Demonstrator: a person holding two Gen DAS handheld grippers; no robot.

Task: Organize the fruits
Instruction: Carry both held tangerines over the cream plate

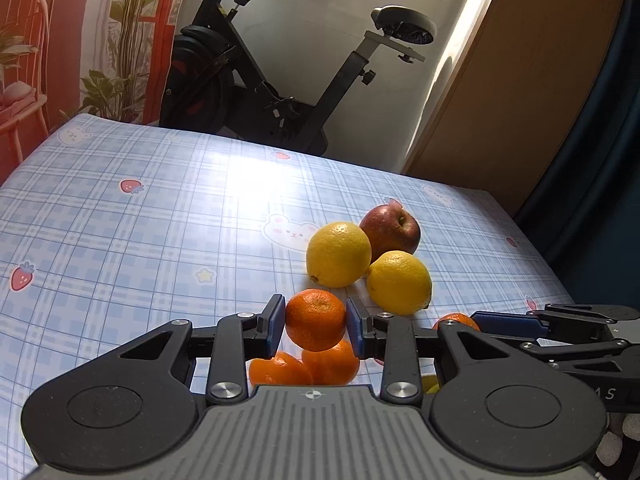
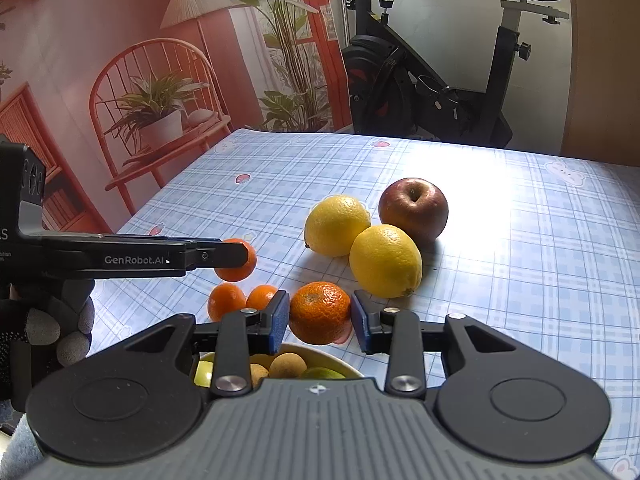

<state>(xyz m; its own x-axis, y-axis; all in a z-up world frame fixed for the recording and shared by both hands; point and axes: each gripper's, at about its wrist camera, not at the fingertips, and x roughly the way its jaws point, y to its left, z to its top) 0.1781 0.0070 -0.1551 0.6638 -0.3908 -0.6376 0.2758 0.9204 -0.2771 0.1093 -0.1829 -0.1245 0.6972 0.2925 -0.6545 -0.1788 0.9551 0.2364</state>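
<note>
Checked tablecloth (image 1: 120, 240) lies bare leftward; both jaws clench mandarins near the clustered lemons (image 1: 338, 254).

This is a room in a home, used for living and exercise together. A table (image 2: 520, 240) wears a pale blue checked cloth printed with bears and strawberries, and loose fruit lies on it beside a yellow bowl (image 2: 344, 364) holding more fruit. Behind it stands a black exercise bike (image 1: 256, 80) against a white wall, next to a printed backdrop (image 2: 120, 60) showing a chair, a lamp and potted plants.
</note>
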